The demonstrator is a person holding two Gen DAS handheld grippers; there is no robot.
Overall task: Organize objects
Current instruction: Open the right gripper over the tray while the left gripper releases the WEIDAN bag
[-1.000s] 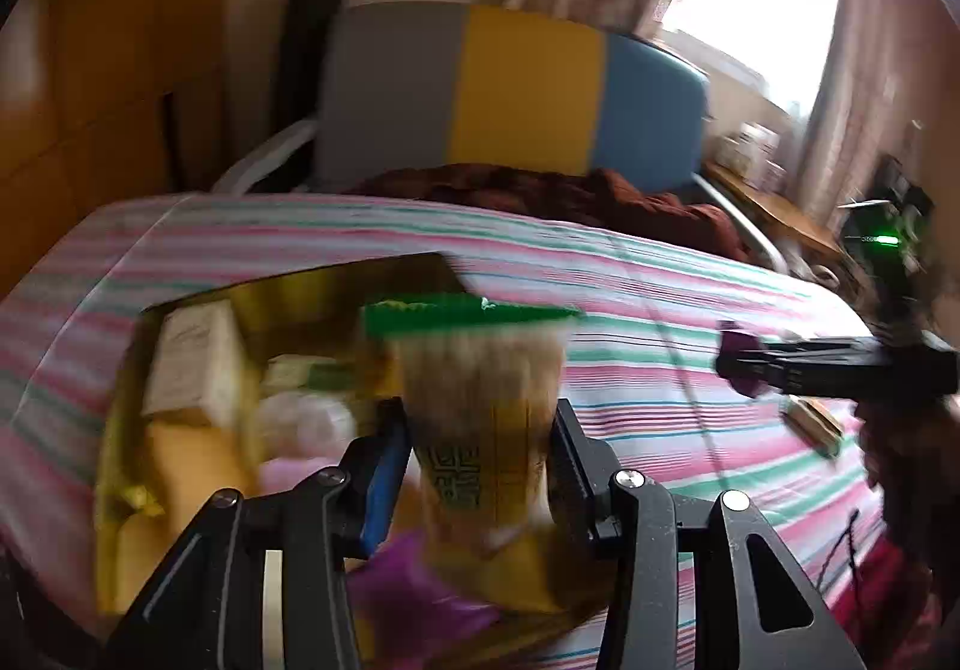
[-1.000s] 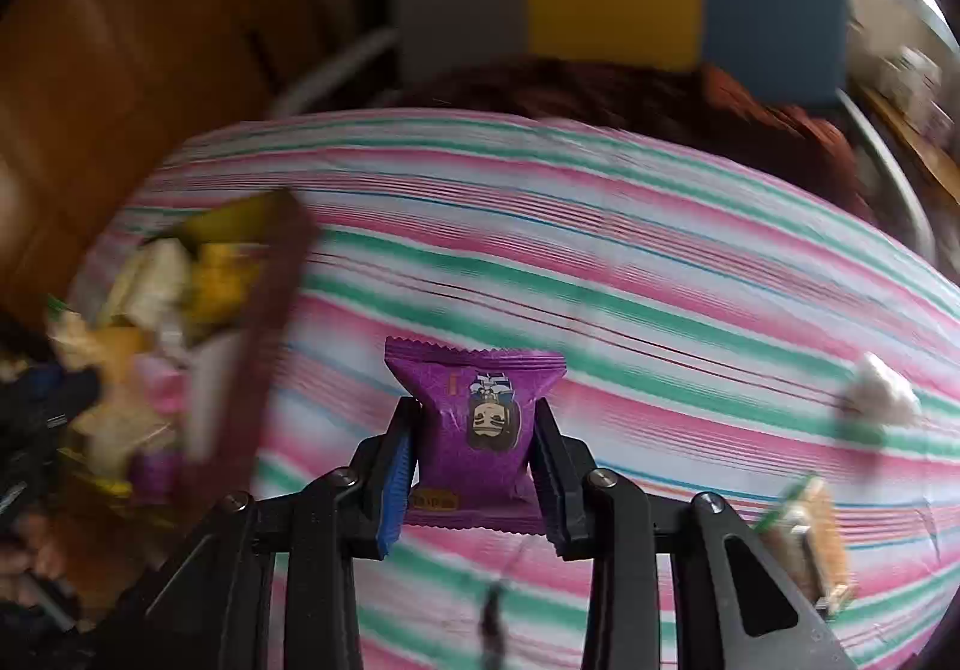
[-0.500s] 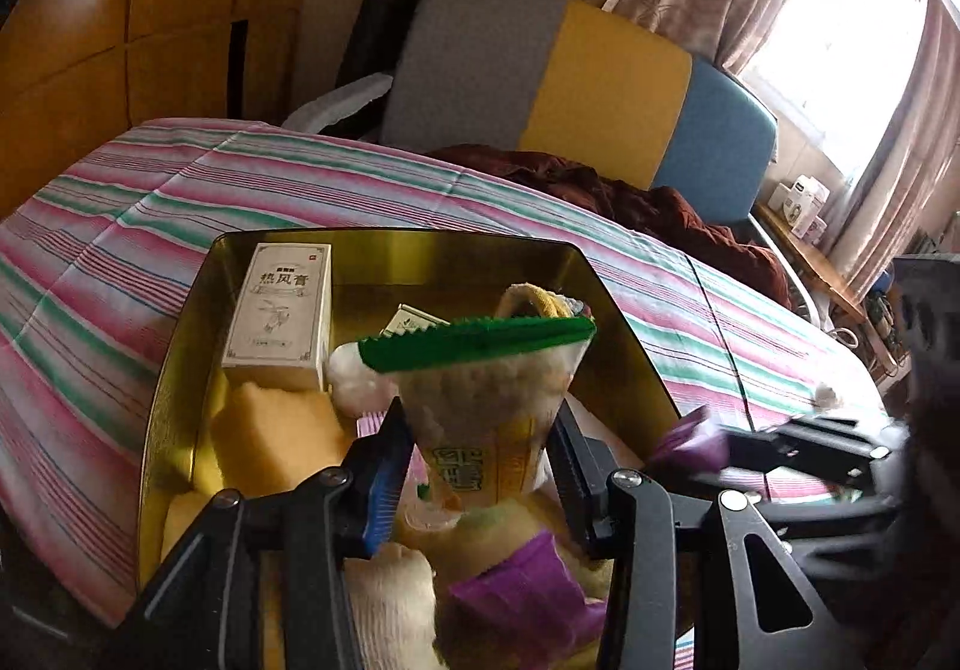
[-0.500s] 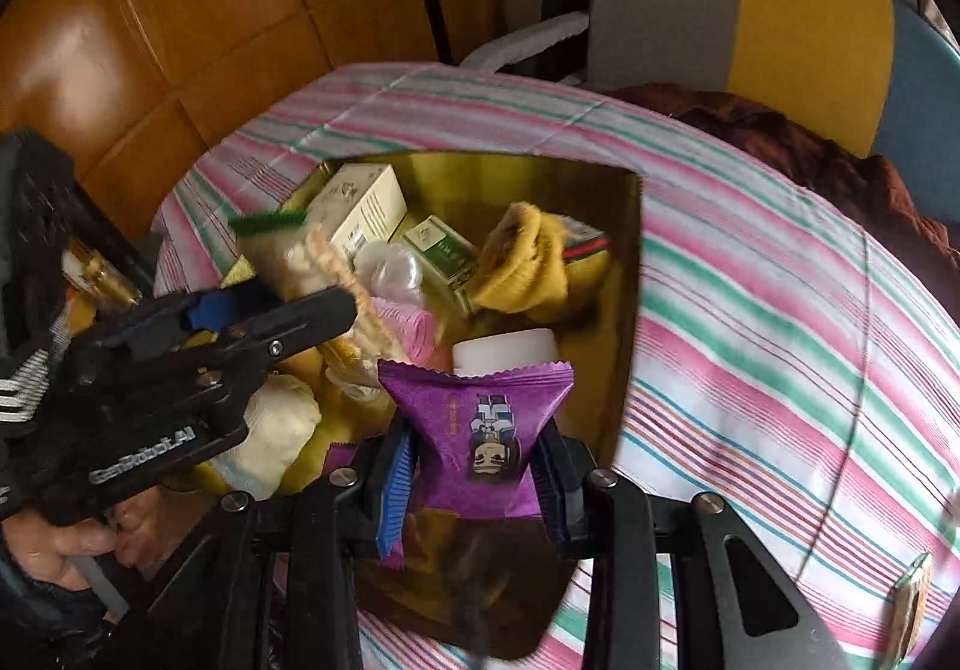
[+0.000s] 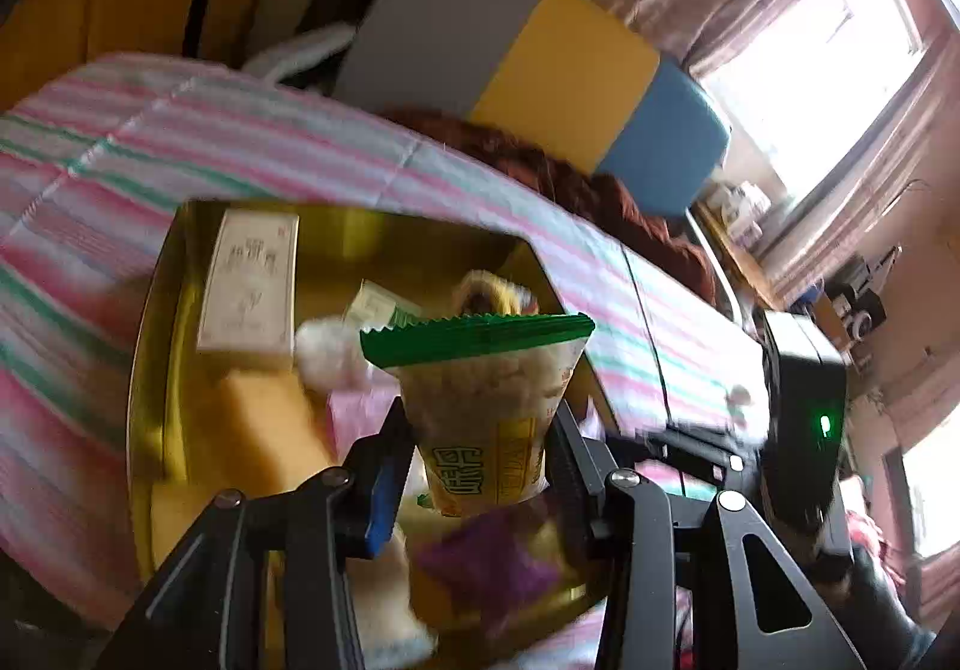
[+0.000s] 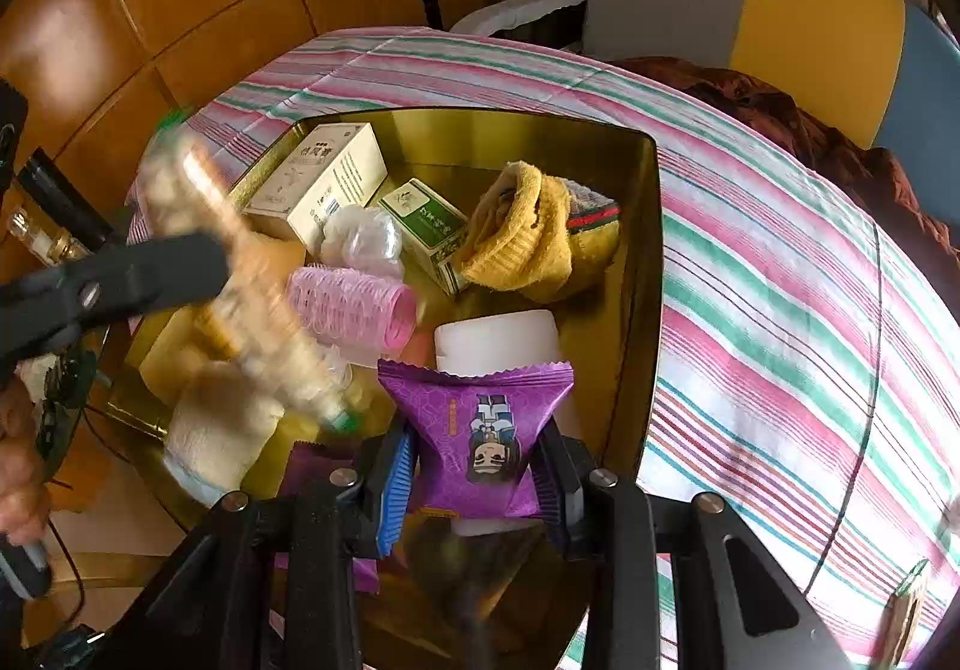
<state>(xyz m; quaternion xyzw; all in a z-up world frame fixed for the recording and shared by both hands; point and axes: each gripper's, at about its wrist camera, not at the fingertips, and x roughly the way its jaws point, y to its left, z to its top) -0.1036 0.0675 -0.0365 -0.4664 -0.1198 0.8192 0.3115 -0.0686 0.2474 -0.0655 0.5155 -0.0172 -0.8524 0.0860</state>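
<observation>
Left gripper (image 5: pixel 480 466) pinching a green-topped snack bag (image 5: pixel 489 406) by its lower body, bag upright between the pads, held over the gold tin (image 5: pixel 144 370). In the right wrist view the same bag (image 6: pixel 240 274) shows blurred, slanting across the tin's left side, with the left gripper's black finger (image 6: pixel 120 280) clamped on it and a hand (image 6: pixel 18 466) at the frame's left edge. Right gripper (image 6: pixel 480 466) pinching a purple packet (image 6: pixel 480 430) with a cartoon figure printed on it; packet upright, held over the tin's near right part, just in front of a white jar (image 6: pixel 498 340). Tin sits on a striped cloth (image 6: pixel 780 280) near the cloth's left edge. Inside the tin: cream box (image 6: pixel 318 184) at the far left corner, green-and-white box (image 6: pixel 429 226) beside it toward the middle, crumpled clear plastic (image 6: pixel 360 238) between them, yellow knit cloth (image 6: pixel 528 238) at the far right, pink hair roller (image 6: pixel 354 304) mid-tin, white roll (image 6: pixel 216 430) at the near left, a second purple packet (image 6: pixel 312 472) lying near the near edge, partly hidden by the right gripper. Left view is motion-blurred; tin contents there are hard to read.
</observation>
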